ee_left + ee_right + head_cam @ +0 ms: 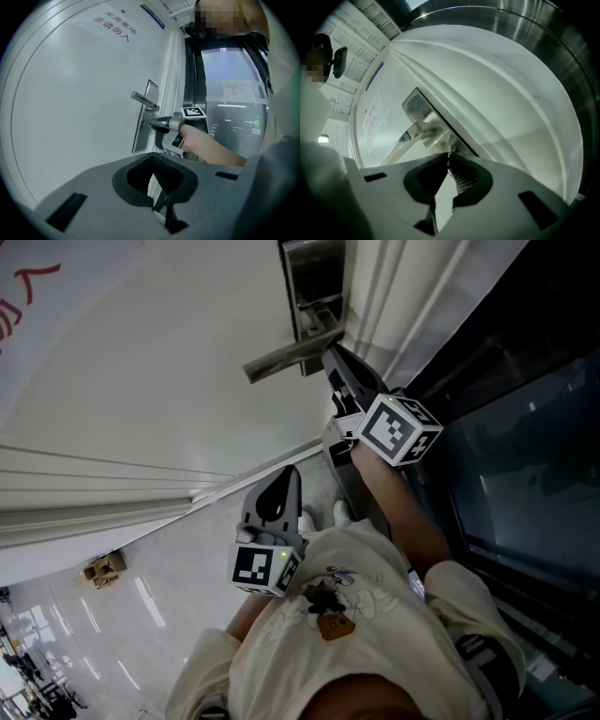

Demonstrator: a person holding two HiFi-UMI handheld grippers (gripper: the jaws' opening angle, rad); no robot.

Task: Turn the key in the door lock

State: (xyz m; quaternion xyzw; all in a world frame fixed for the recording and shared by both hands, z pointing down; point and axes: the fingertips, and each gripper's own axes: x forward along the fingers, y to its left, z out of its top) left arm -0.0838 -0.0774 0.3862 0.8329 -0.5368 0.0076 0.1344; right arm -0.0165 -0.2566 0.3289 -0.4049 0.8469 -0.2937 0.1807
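**Right claw pinched on the key at the lock, left claw idle**

The white door (141,381) fills the head view from 9 to 12 o'clock. The person's right forearm (403,512) stretches from the body at 5 o'clock up toward 12 o'clock, roughly level in the left gripper view, with the hand (192,138) wrapped round the tool's grip. The right gripper (330,357) points at the door just beneath the lever handle (286,357). Its marker cube (398,427) sits at the wrist end.

The left gripper (286,479) hangs near the picture's centre, well apart from the door, nose toward 12 o'clock. Its jaws meet at the tips with nothing between them.

The metal lock plate (314,282) stands at 12 o'clock, on the door's edge. In the right gripper view the plate runs from 10 o'clock toward the centre. There the jaw tips are closed on the key (449,156), a small metal glint right at the plate.
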